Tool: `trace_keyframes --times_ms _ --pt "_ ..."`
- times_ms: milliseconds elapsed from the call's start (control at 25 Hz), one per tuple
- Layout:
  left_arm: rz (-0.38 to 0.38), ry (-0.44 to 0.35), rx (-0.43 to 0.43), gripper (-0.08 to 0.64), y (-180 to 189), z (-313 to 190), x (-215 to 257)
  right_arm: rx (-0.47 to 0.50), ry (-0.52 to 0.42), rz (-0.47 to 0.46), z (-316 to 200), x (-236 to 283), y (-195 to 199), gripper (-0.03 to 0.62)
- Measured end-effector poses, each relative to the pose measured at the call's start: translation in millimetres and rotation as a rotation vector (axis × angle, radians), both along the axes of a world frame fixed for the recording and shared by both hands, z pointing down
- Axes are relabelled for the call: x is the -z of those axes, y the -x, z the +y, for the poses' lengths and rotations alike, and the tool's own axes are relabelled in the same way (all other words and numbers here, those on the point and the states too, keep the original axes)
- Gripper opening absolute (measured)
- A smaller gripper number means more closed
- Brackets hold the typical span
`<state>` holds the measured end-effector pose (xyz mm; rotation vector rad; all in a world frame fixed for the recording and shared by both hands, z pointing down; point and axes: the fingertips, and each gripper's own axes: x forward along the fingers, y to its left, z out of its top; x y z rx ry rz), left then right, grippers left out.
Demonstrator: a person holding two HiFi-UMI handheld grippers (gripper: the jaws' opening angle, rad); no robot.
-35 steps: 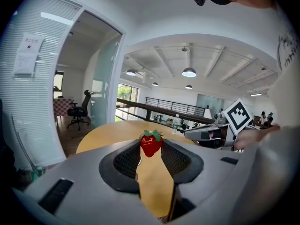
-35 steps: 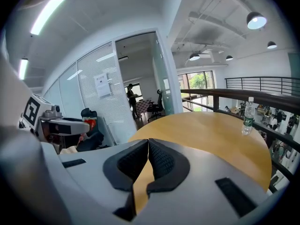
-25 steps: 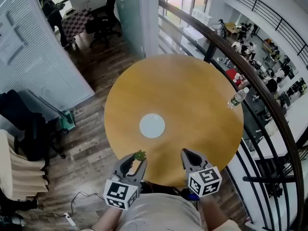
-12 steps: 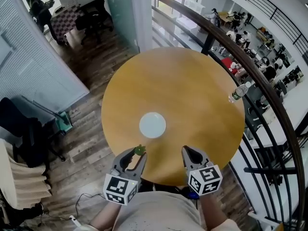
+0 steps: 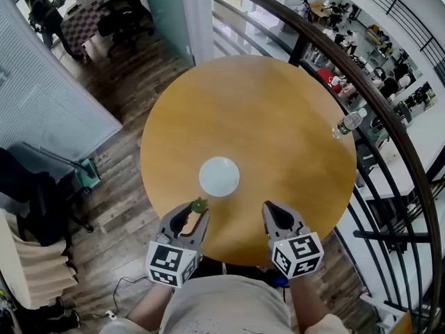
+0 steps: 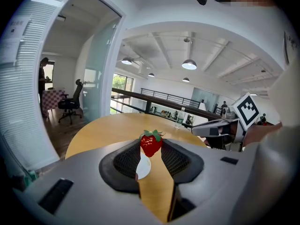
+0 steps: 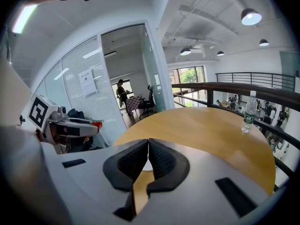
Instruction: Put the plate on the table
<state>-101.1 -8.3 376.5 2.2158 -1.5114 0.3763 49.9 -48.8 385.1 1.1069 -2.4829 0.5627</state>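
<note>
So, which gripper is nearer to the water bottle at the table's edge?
Right. The water bottle stands ahead and right of the right gripper; the left gripper, holding a strawberry, is farther away on the other side.

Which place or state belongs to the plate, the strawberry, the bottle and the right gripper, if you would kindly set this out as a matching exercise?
1. small white round plate
2. red strawberry with green leaves
3. clear plastic water bottle
4. right gripper

A. clamped in the left gripper
B. jaws together, empty
C. middle of the round wooden table
D. table's edge, by the railing

Pairs: 1-C, 2-A, 3-D, 4-B
</note>
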Motion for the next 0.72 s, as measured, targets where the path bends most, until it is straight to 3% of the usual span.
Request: trace_keyframes --times_ms 720 --pt "-0.003 0.076 -0.046 0.153 -5.2 -56.0 -56.2 -0.026 0.046 0.005 -38.9 -33.2 2.9 0.025"
